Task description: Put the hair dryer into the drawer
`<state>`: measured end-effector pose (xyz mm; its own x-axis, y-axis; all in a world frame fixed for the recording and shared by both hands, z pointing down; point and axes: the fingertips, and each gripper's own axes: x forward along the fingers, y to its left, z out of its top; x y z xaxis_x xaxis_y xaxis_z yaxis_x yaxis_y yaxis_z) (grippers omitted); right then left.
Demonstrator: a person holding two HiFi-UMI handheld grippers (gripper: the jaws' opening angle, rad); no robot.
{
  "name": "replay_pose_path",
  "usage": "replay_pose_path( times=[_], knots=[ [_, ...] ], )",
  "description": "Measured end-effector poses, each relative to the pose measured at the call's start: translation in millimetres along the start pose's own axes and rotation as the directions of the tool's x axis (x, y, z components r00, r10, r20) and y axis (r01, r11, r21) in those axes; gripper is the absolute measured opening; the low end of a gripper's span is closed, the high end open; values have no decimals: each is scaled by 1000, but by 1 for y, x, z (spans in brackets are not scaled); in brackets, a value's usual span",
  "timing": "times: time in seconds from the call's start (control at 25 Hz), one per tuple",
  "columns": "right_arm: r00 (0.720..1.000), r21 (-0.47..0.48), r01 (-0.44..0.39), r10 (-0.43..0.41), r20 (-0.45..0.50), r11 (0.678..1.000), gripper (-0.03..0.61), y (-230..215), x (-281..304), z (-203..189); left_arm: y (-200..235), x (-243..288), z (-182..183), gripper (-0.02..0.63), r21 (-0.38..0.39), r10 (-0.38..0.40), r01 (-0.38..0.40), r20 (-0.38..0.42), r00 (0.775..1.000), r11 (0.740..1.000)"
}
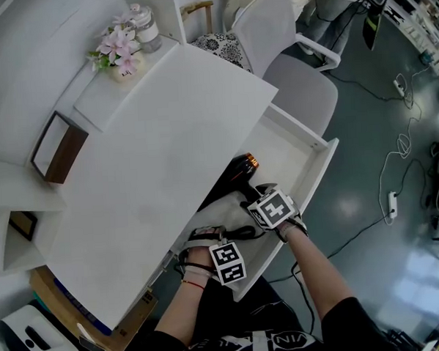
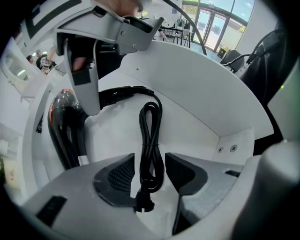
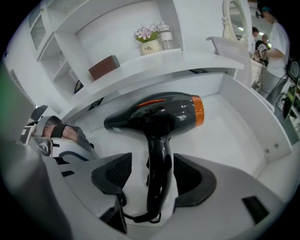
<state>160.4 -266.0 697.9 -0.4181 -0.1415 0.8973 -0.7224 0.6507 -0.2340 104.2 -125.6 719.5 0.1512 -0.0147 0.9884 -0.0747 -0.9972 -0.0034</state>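
Observation:
The black hair dryer (image 1: 237,170) with an orange nozzle ring lies in the open white drawer (image 1: 316,175) under the desk. In the right gripper view its body (image 3: 154,112) lies across and its handle runs down between the jaws. My right gripper (image 3: 152,176) (image 1: 254,197) is open, with gaps on both sides of the handle. The dryer's bundled black cord (image 2: 151,140) lies on the drawer floor. My left gripper (image 2: 149,176) (image 1: 212,239) points straight down over it, open, with the cord's plug end between its pads. The left gripper view also shows the dryer (image 2: 65,126).
The white desk top (image 1: 152,152) overhangs the drawer's back part. On its shelf stand flowers (image 1: 117,48), a jar (image 1: 147,28) and a brown frame (image 1: 56,146). A white chair (image 1: 286,50) stands beyond the drawer. Cables (image 1: 395,162) trail over the floor at right.

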Motion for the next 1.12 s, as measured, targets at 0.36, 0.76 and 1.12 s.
replay_pose_path(
  times=[0.36,0.76,1.12],
  knots=[
    [996,-12,39,-38,83,999,104,5,-29,-1,20,-37,7,189,-119,128,-112,136,982,987],
    [961,43,59,-69,268,997,3,13,-77,1,34,-74,21,6,-282,304,-231,248,920,931],
    [853,42,80,-90,513,996,3,31,-138,12,60,-136,24,5,-605,522,-210,401,753,768]
  ],
)
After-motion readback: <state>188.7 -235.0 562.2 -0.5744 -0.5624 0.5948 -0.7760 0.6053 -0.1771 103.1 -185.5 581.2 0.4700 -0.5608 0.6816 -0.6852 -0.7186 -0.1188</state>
